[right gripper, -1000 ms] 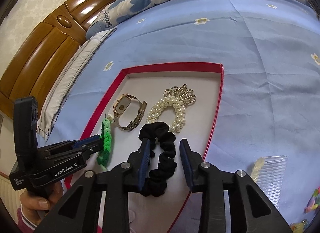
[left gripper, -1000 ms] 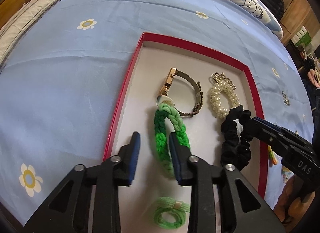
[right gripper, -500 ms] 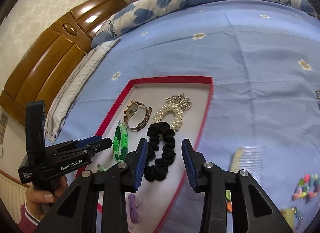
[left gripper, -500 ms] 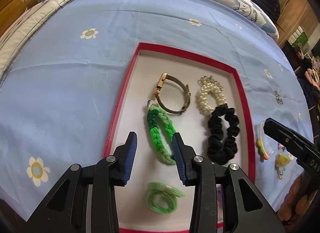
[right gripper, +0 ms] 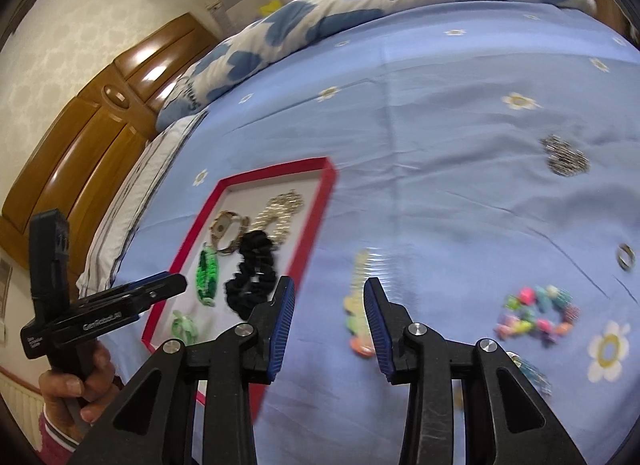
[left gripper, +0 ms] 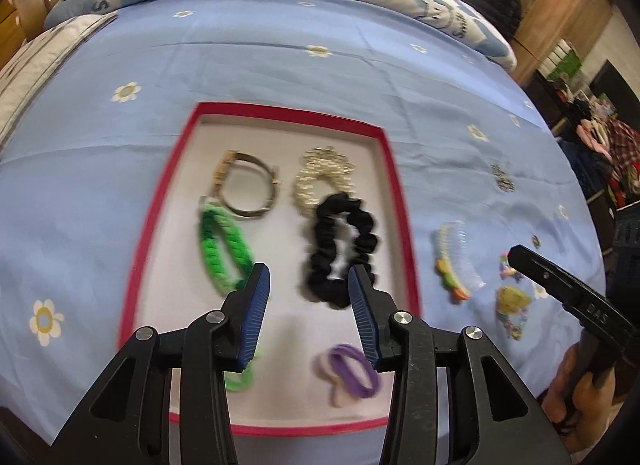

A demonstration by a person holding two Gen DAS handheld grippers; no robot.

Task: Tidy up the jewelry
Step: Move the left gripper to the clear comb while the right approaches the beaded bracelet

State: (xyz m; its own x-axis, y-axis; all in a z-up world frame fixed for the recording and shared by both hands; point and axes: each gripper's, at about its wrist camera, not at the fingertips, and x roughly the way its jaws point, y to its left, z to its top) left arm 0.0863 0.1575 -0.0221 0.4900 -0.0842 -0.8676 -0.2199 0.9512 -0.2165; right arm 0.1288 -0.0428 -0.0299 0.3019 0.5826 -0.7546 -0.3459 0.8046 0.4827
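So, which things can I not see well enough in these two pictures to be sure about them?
- Light green hair tie, left wrist view: mostly hidden behind the left gripper.
- Small ring on the blue bedsheet, right wrist view: too small and blurred to tell its material.
- Colourful bead bracelet, right wrist view: motion blur hides the bead shapes.
- Red-rimmed tray, right wrist view: near corner covered by the right gripper.

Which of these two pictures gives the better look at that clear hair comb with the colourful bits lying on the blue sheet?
The right wrist view. There the hair comb lies almost straight ahead, between the open jaws on the blue sheet, though blurred. The left wrist view shows it too, smaller and off to the side, right of the red tray.
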